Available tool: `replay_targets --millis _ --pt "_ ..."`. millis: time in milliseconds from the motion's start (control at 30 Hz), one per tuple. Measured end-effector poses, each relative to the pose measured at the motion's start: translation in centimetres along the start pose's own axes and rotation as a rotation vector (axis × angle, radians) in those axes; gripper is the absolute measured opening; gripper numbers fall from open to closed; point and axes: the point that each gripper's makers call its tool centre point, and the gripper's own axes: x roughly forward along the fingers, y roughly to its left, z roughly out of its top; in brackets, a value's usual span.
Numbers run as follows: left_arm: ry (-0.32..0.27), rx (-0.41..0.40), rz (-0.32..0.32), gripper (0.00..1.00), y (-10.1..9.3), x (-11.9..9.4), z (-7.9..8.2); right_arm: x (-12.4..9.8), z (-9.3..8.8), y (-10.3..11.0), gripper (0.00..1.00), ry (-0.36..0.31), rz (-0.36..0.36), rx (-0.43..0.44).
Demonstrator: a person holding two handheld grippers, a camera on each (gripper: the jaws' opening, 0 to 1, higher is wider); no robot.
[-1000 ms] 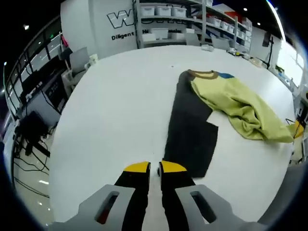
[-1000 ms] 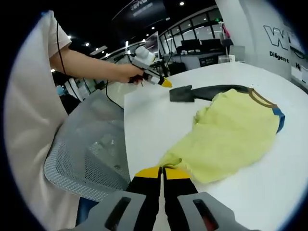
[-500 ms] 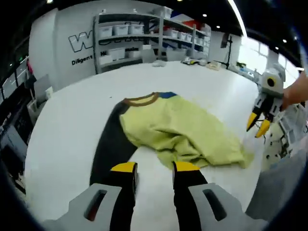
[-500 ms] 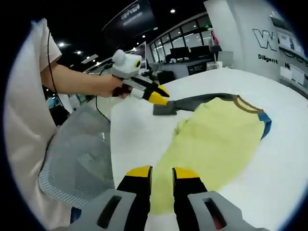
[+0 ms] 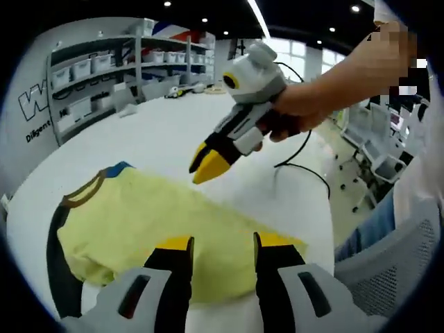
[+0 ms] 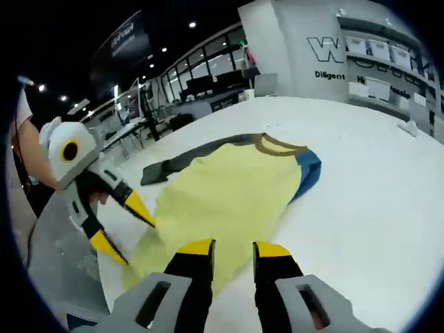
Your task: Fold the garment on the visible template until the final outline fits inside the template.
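A yellow garment with a brown collar and a blue patch lies crumpled on the white table, partly over a dark grey template. My left gripper is open, its jaws standing over the garment's near edge. A hand holds my right gripper just above the cloth's far side. In the right gripper view, the garment spreads ahead, with the template showing as a dark strip beyond it. My right gripper is open over the cloth. My left gripper comes in from the left, open, at the garment's corner.
The white table stretches wide to the right of the garment. Shelves with bins line the back wall. A grey mesh chair stands at the table's edge, and a cable trails across the tabletop.
Both grippers went from shut to open. Both have come in over the yellow garment from opposite sides and now stand close to each other. The garment lies flatter than before.
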Motion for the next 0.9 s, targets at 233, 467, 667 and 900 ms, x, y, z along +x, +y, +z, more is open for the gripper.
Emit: replay_targets --millis 233,467,667,900 --pt "0.014 0.035 -0.019 0.36 -1.0 0.7 0.5 2.9 -0.3 -1.7 0.25 0.053 0.023 0.097" --pt "0.035 -0.066 0.1 0.35 4.3 -0.7 0.1 4.0 -0.1 -0.3 0.02 0.096 0.064 0.072" --pt "0.026 -0.114 0.144 0.4 7.3 -1.3 0.4 4.2 4.7 3.5 0.0 -0.026 0.172 0.017" --pt "0.015 -0.227 0.152 0.41 8.0 0.0 0.0 5.7 7.2 7.7 0.0 -0.038 0.309 0.018"
